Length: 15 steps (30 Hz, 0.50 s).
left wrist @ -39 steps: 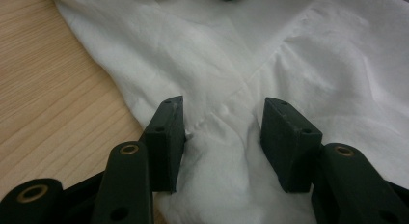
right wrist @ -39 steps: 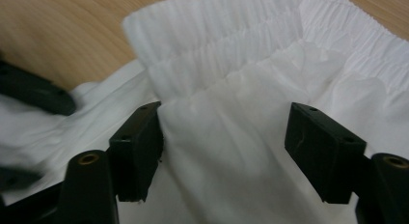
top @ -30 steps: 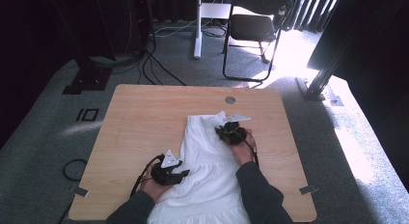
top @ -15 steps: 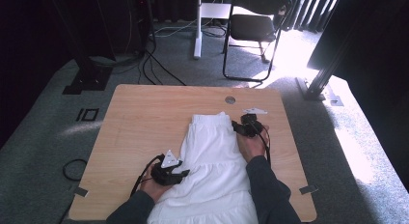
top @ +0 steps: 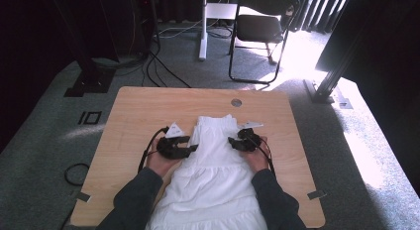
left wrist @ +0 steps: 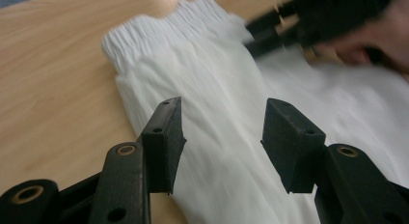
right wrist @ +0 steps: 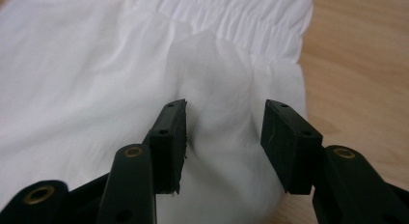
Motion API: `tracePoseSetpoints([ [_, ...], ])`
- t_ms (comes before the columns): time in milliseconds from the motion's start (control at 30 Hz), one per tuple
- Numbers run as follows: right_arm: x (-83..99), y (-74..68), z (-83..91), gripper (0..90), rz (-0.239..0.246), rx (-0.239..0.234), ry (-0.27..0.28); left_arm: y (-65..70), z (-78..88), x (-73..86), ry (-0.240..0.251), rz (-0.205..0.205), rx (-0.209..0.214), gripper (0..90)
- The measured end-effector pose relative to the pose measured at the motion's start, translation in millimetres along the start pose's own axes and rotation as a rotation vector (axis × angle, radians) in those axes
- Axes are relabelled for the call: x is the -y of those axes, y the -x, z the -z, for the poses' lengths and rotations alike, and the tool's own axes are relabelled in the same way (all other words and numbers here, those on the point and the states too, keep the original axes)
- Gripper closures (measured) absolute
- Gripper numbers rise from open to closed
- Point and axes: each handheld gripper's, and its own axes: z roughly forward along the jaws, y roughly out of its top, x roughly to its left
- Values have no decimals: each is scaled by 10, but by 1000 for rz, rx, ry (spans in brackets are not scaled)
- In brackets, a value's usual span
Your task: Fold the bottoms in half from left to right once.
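Since the earlier high view, the left gripper (top: 192,148) has travelled up the light wooden table (top: 133,116) to the left edge of the white gathered cotton dress (top: 213,160), facing the right gripper (top: 234,142) on the opposite edge. Left gripper view: its black jaws stand apart, unpinched, over smooth fabric (left wrist: 212,89) below the ribbed, smocked top. Right gripper view: jaws have just been opening, and a soft raised fold (right wrist: 217,89) lies loose between them.

Sun glare floods the floor (top: 317,56) at upper right — left side dark.

The left claw (top: 194,147) has moved up beside the white dress (top: 213,175); the right claw (top: 232,142) has opened.
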Motion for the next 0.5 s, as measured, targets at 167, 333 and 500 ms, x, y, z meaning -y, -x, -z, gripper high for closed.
tracePoseSetpoints([
  [167,37,-27,-75,503,4,17,-21,-86,-560,41,-90,15,-66,507],
  [333,65,-47,-68,502,2,27,-9,-83,-774,176,-137,-8,-103,502],
  [500,111,-86,-30,502,-9,42,-6,-63,-707,249,-129,11,-85,490],
])
